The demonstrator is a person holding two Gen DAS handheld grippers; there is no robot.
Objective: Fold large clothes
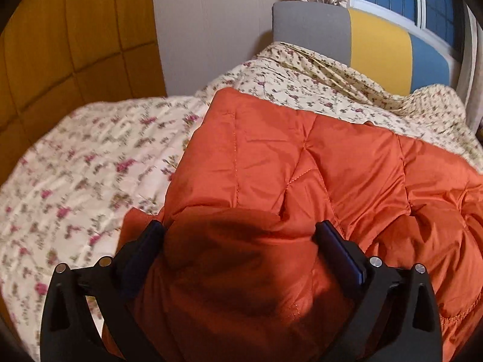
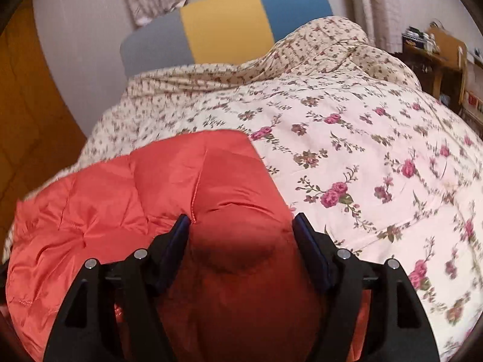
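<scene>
An orange quilted padded garment lies on a floral bedspread. My left gripper stands over its near left part with jaws wide apart; a bulge of the orange fabric fills the gap between the fingers. In the right wrist view the same garment lies at the lower left. My right gripper is over its right end, jaws also wide apart, with a fold of orange fabric bulging between them. Neither pair of pads visibly pinches the fabric.
The floral bedspread covers the bed. A grey, yellow and blue headboard stands at the far end below a window. A wooden wardrobe is to the left. A cluttered wooden desk stands at the far right.
</scene>
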